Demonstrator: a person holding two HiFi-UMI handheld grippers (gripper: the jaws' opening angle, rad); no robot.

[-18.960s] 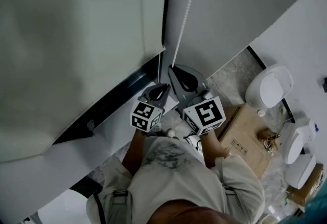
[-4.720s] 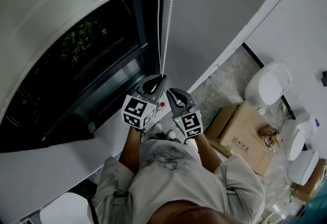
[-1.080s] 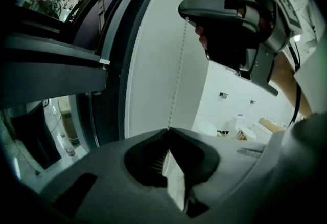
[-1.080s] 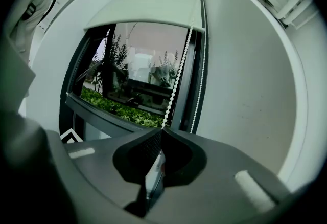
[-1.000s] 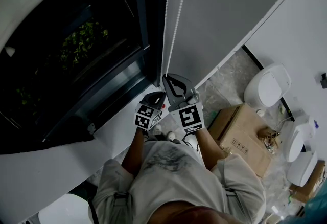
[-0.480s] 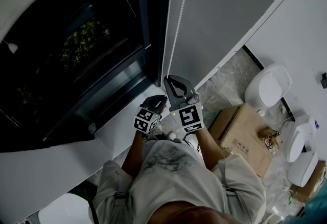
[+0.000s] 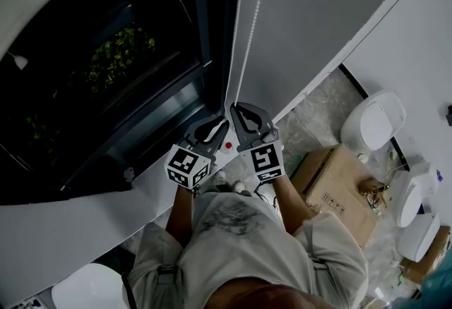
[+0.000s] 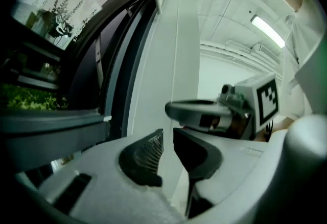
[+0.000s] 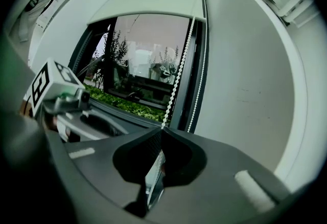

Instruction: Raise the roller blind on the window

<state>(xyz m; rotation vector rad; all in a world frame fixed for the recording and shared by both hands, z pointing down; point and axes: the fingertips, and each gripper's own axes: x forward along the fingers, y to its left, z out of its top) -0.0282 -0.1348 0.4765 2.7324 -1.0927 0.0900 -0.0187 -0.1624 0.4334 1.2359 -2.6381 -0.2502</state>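
Blind (image 9: 153, 0) rolled high, upper centre of the right gripper view. Right tool (image 9: 161, 132) pinched on bead chain (image 9: 179, 72). Left tool (image 8: 167, 136) has just been opening to a narrow gap, empty. Risks: sole grip slips and chain runs back; left tool takes wrong strand.

To your right a brown cardboard box (image 7: 337, 184) lies on the mottled grey stone floor (image 7: 314, 106), with a small brownish item (image 7: 372, 191) on its top that is too small to identify. Beyond the box, three white sanitary fixtures (image 7: 372, 120) (image 7: 407, 200) (image 7: 418, 235) stand in a row along the white wall (image 7: 417, 39), and another white rounded object (image 7: 85, 291) sits low at your left. Outside the glass you can see green shrubs (image 7: 116, 53) and a low hedge (image 9: 127, 106), and behind you a ceiling strip light (image 8: 267, 31) is lit.
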